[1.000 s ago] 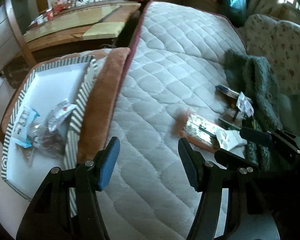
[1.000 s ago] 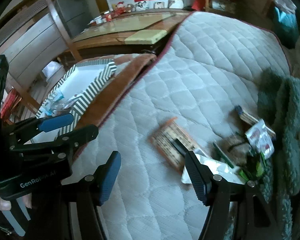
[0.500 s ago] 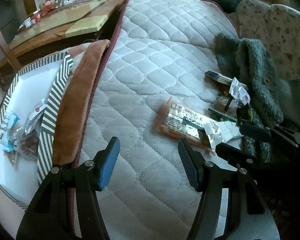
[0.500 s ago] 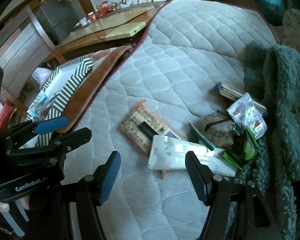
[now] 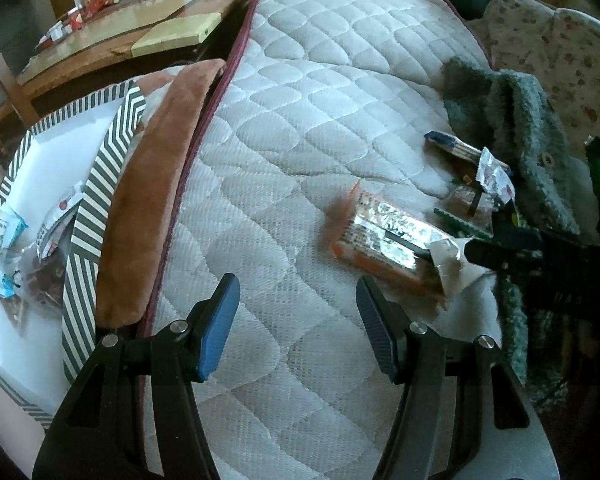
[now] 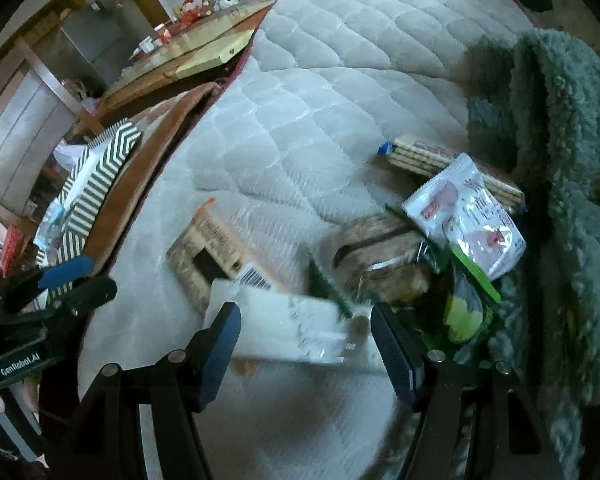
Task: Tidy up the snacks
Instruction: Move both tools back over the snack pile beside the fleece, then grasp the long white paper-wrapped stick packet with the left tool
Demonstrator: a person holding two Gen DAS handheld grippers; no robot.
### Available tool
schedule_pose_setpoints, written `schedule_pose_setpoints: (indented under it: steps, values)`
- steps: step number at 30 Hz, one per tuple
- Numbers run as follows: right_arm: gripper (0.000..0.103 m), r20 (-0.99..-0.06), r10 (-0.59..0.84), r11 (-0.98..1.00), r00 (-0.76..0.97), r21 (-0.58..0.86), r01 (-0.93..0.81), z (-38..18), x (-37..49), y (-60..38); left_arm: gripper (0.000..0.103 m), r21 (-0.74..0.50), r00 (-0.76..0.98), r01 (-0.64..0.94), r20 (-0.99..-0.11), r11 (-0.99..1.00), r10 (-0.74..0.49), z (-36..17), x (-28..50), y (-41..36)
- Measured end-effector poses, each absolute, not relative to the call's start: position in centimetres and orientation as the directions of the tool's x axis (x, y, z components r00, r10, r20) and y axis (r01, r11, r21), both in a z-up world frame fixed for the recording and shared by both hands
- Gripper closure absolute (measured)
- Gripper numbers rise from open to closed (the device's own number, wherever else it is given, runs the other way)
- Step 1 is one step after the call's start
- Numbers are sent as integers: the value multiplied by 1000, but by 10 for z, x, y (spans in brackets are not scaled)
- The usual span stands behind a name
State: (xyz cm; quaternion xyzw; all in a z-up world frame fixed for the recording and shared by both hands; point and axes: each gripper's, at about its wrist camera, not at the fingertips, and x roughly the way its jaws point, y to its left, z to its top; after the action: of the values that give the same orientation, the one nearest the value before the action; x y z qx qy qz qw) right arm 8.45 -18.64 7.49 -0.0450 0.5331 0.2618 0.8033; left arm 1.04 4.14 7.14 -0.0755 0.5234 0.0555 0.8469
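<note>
Left view: my left gripper (image 5: 298, 320) hangs empty, jaws wide, over the bed (image 5: 300, 120); the striped box (image 5: 88, 216) of sorted snacks sits left.

Right view: my right gripper (image 6: 306, 340) straddles the white packet (image 6: 288, 332), jaws unclosed. Next, I judge: squeeze gently; it looks crinkly.

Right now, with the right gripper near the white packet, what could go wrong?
1. The white packet lies across the orange-edged packet, so closing the open right gripper may pinch both or drag the lower one.
2. The view is blurred, so the jaws might close off-centre and the slick wrapper could slip.
3. The green packet touches the pile and might be pushed into the fuzzy green garment.
</note>
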Motion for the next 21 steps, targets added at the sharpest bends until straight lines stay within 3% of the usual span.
schedule_pose_setpoints:
  steps: [9,13,21]
  values:
    - [36,-865,425,792,266,213,-572,76,88,-167,42,-82,434,-195,-901,977,11,66,12,49]
    - [28,-858,452,772,245,239,-589,71,90,-154,42,-82,435,-194,-900,978,10,67,11,49]
    - [28,-859,508,780,65,426,-459,45,46,-172,42,-134,463,-126,-884,983,-61,78,12,38]
